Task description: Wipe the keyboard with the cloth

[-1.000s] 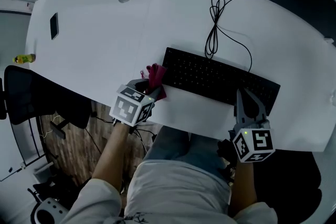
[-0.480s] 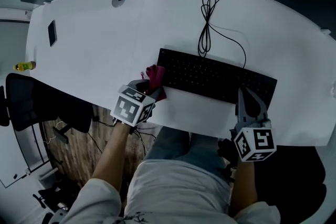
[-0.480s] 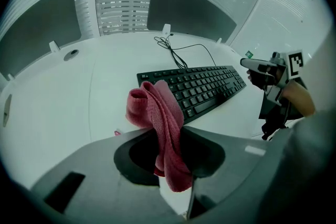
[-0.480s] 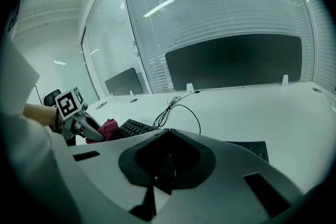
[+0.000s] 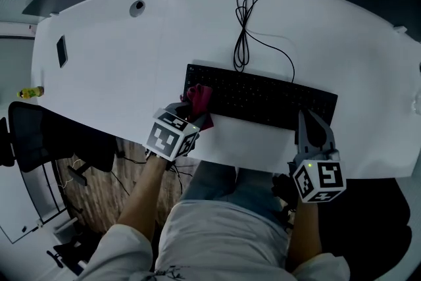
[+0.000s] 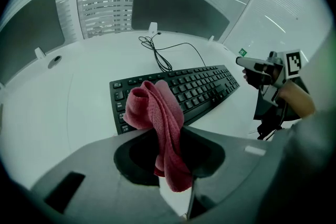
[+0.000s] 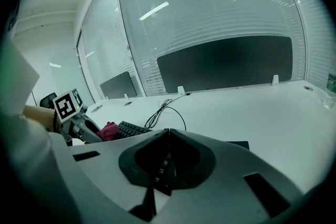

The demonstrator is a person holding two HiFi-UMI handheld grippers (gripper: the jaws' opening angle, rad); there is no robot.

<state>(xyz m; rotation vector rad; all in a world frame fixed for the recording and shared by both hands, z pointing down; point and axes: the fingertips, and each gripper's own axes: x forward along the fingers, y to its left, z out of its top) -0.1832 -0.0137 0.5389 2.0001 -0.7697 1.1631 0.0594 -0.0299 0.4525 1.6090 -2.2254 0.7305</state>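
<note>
Left gripper (image 6: 169, 150): jaws clamped on a red cloth (image 6: 156, 113). The cloth's bunched top sits at the left end of the black keyboard (image 5: 270, 98); contact with the keys unclear.

Right gripper (image 7: 167, 135): jaws together, nothing between them, tips by the keyboard's right near edge.

White desk (image 5: 125, 69).

Key legends too small to read.

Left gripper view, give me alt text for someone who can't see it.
The left gripper is shut on a crumpled red cloth at the left end of a black keyboard on a white desk. Its cable loops behind; the right gripper shows at far right.
</note>
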